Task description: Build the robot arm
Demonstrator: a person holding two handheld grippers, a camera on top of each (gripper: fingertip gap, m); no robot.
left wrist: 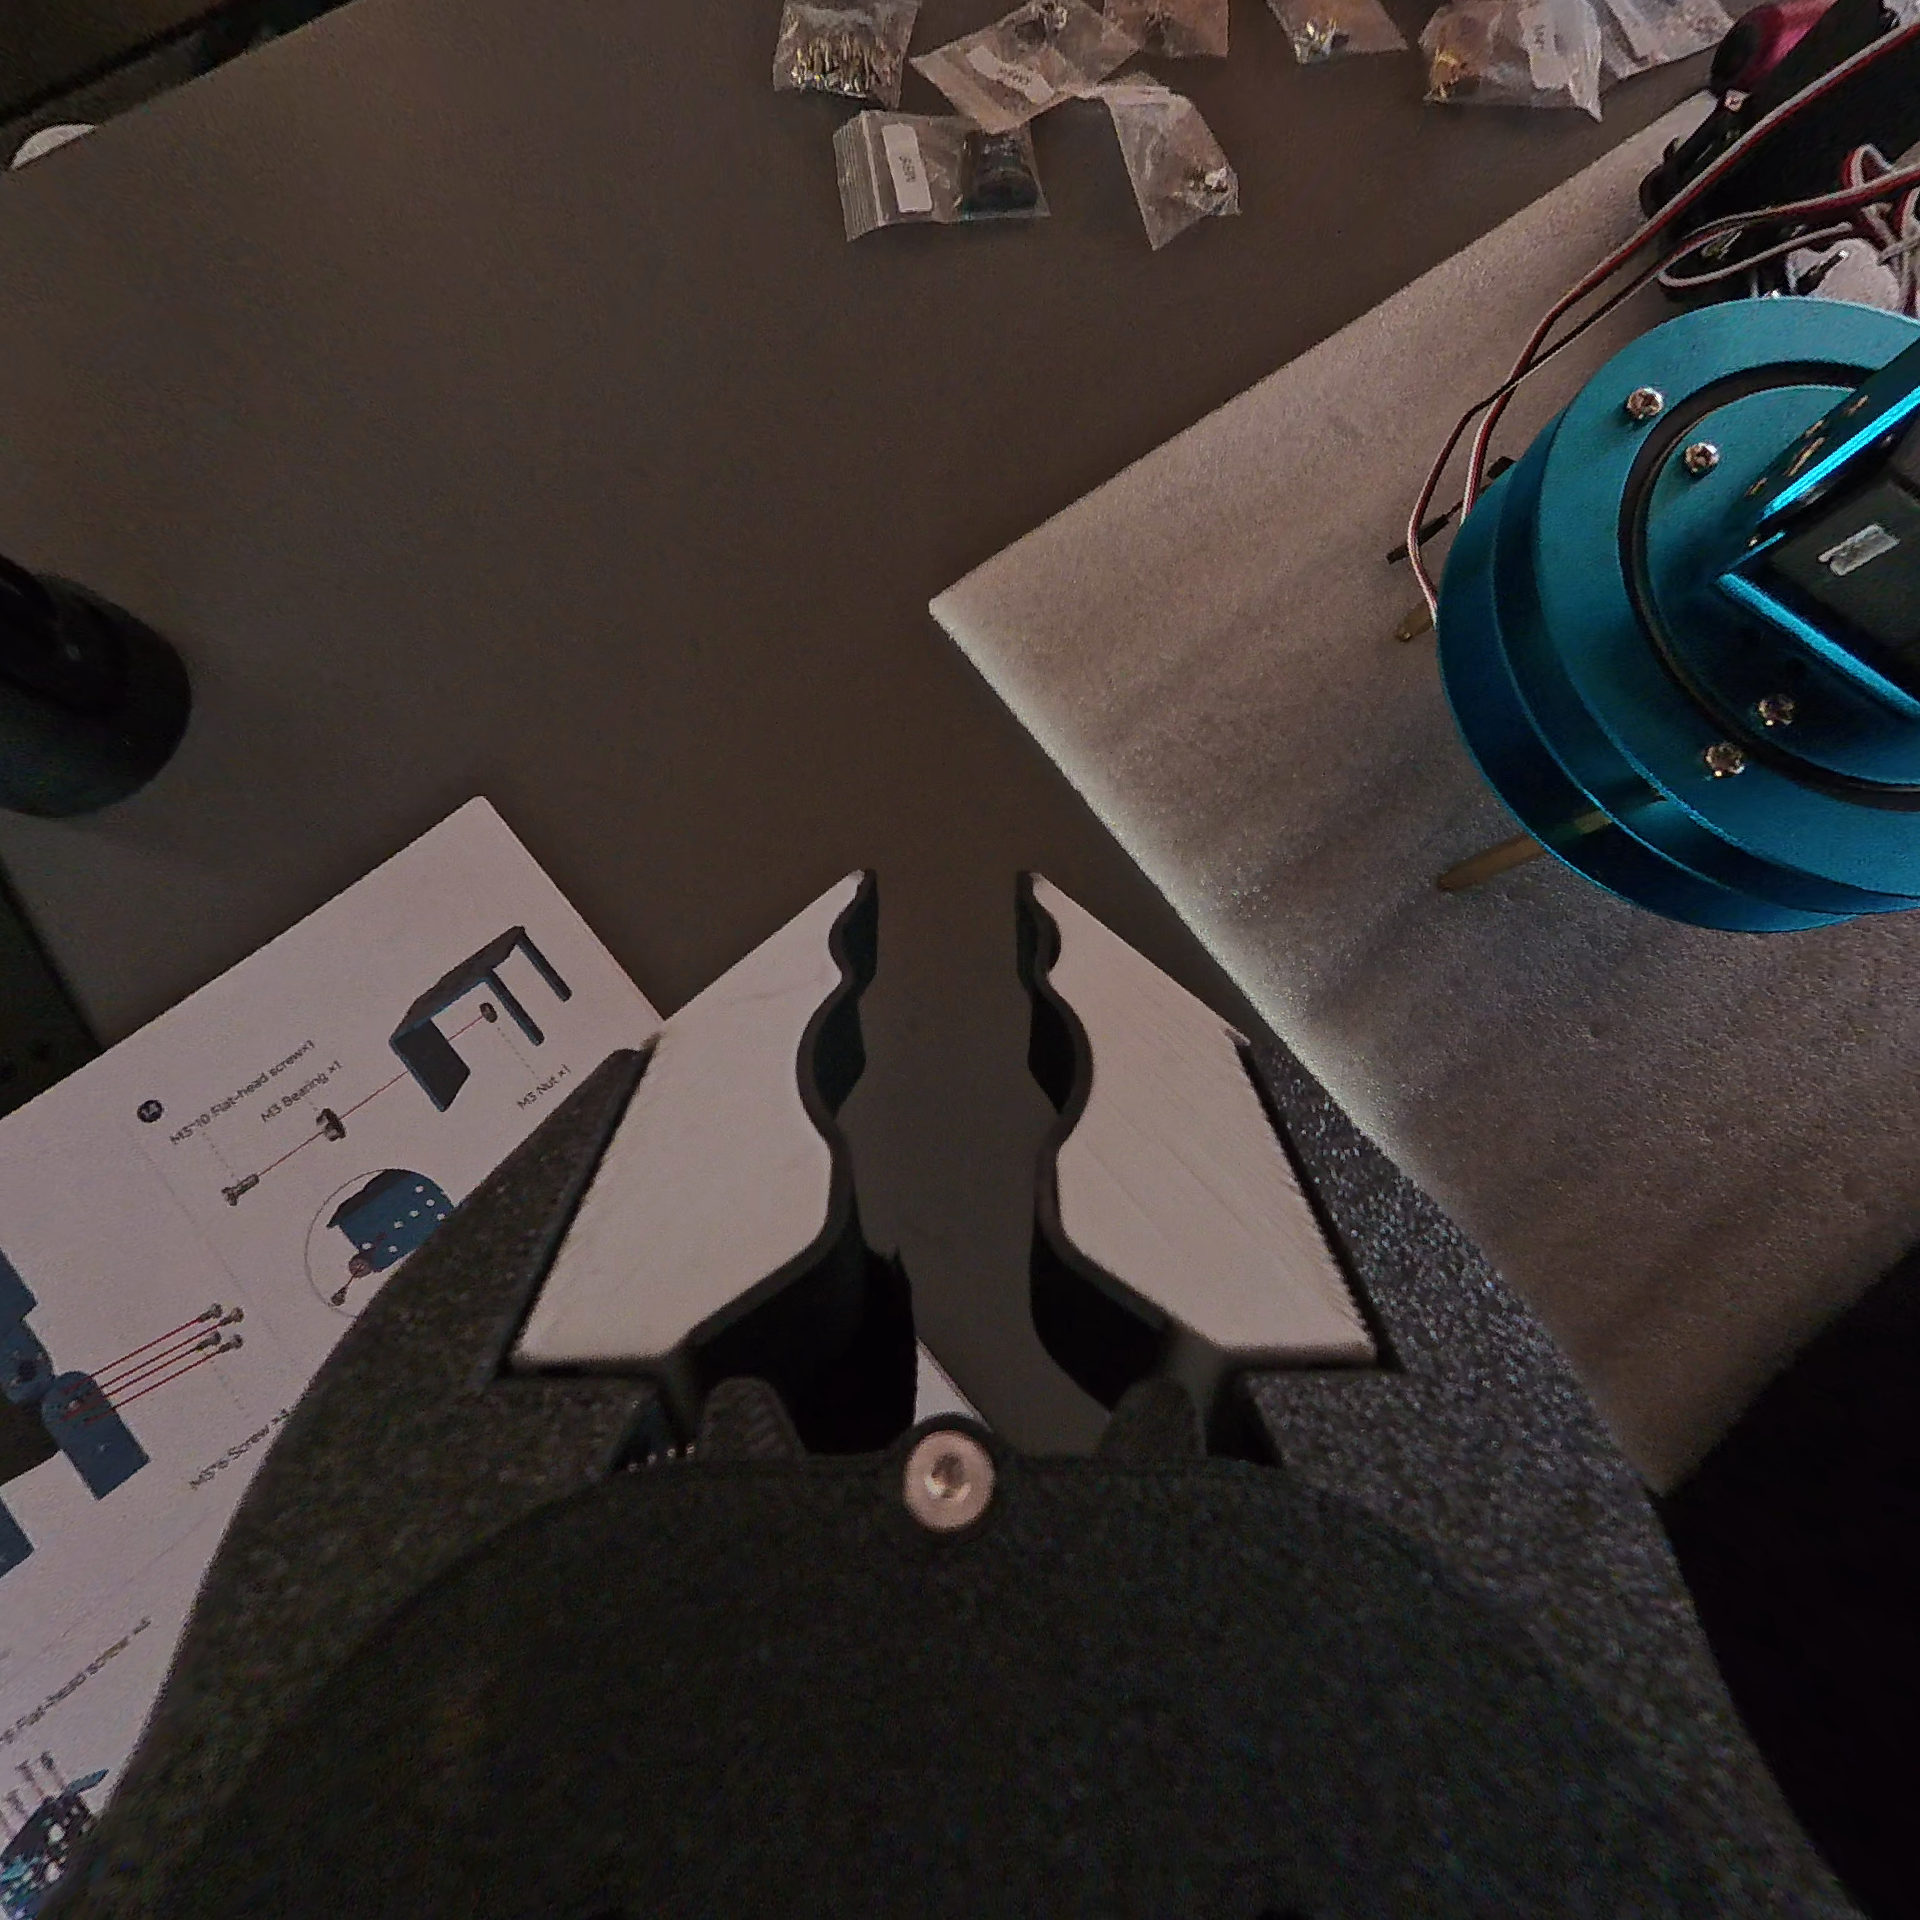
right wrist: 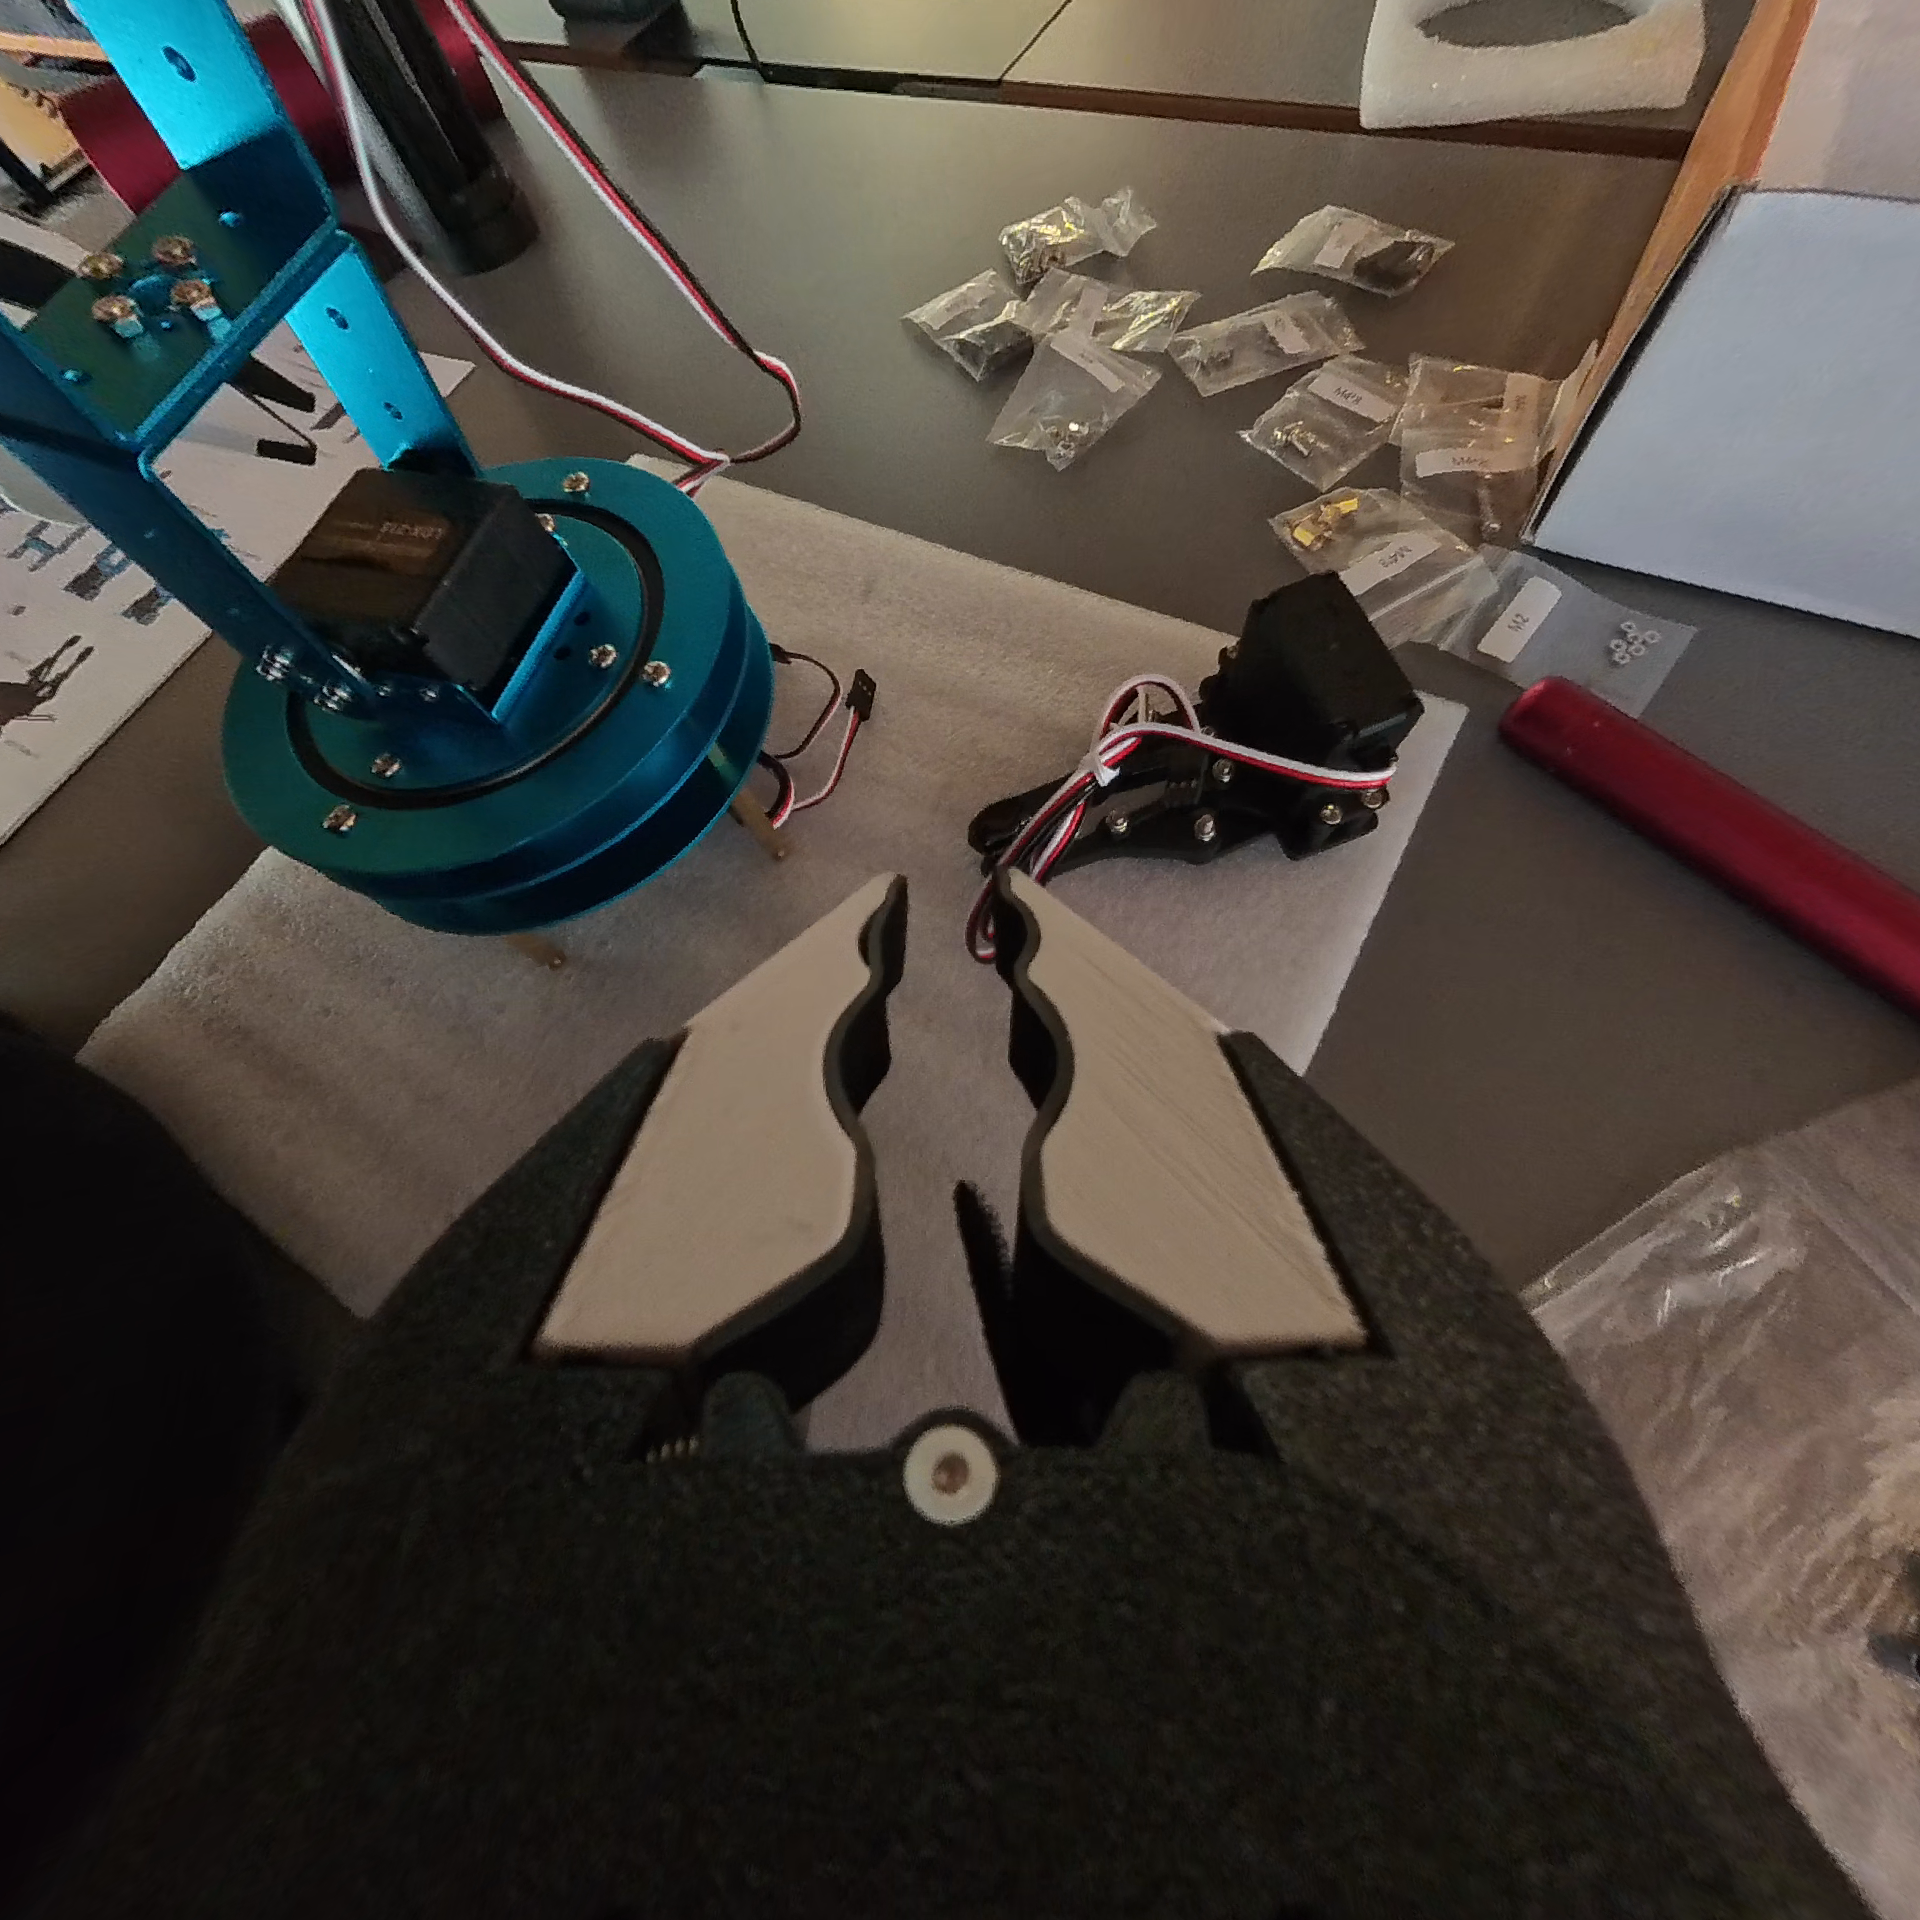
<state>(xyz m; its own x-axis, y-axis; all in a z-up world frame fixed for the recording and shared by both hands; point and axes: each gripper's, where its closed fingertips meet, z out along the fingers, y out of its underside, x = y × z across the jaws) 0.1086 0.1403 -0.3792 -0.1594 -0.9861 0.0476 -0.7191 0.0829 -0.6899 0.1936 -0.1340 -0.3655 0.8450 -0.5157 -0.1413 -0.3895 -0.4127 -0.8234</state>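
My left gripper [left wrist: 945, 894] is open and empty above the dark table, between a printed instruction sheet [left wrist: 260, 1164] on its left and a white foam pad [left wrist: 1299, 779] on its right. A blue round metal base with a black servo [left wrist: 1683, 644] stands on the pad at the right. My right gripper [right wrist: 951, 894] is open and empty above the same foam pad [right wrist: 436, 997]. Its tips are just short of a black claw assembly with a servo and red-white-black wires [right wrist: 1226, 769]. The blue base with its upright bracket [right wrist: 488, 686] stands to the left.
Several small clear bags of screws [left wrist: 987, 114] lie on the table beyond the pad; they also show in the right wrist view [right wrist: 1247, 353]. A red cylinder [right wrist: 1714, 831] and a white box [right wrist: 1766, 416] are at the right. A dark round object [left wrist: 73, 696] sits at the left. To the red cylinder [right wrist: 1714, 831]: right tips about 15 cm, left tips about 40 cm.
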